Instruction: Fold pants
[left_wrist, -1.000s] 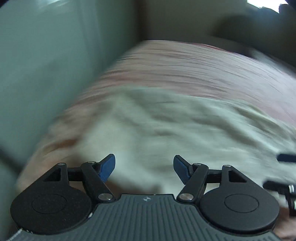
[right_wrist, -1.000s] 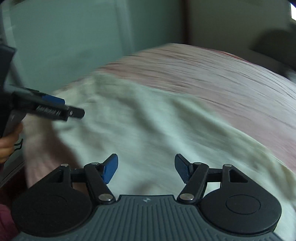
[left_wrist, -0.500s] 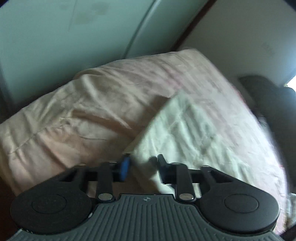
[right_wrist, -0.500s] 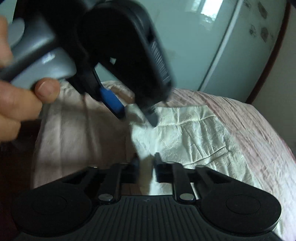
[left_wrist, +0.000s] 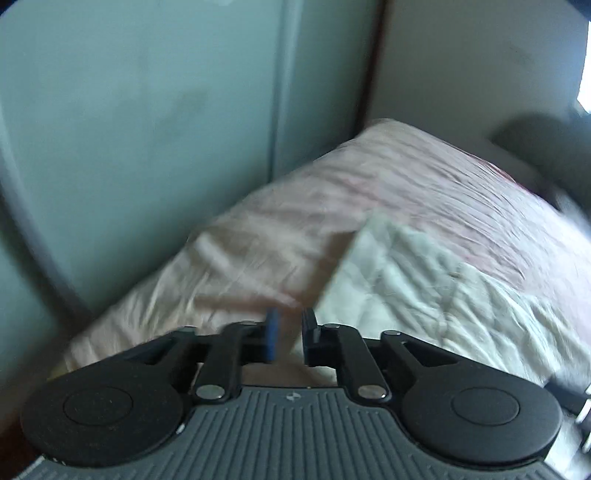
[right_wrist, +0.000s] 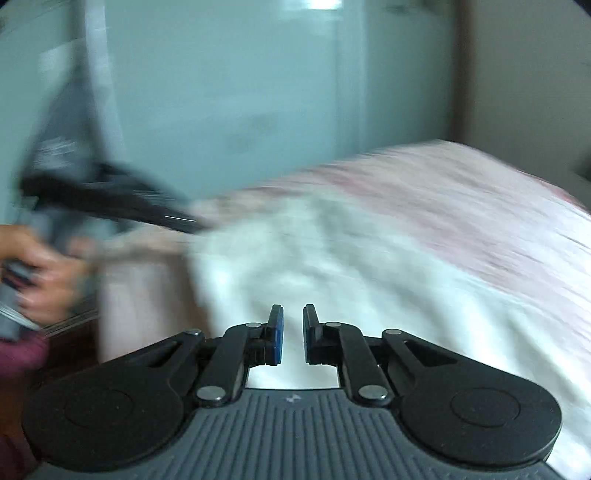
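Observation:
Cream white pants (left_wrist: 424, 291) lie spread on a pink bedspread (left_wrist: 424, 177). My left gripper (left_wrist: 290, 338) hangs over the near left edge of the pants, jaws nearly closed with a narrow gap; no cloth shows between them. In the right wrist view the pants (right_wrist: 369, 288) fill the middle. My right gripper (right_wrist: 293, 334) sits above them, jaws nearly closed with a narrow gap and nothing clearly pinched. The left gripper (right_wrist: 110, 199) and the hand holding it (right_wrist: 48, 273) appear blurred at the left.
A pale green cupboard or wall (left_wrist: 147, 129) stands close behind the bed's left side. A beige wall (left_wrist: 480, 66) is at the back right. A dark pillow-like shape (left_wrist: 543, 147) lies at the far right of the bed. Dark floor (right_wrist: 66, 343) shows beside the bed.
Both grippers went from wide open to nearly closed at the pants' near edge. Since half a second ago both have swung; views are blurred and the left gripper moved further left of the right one.

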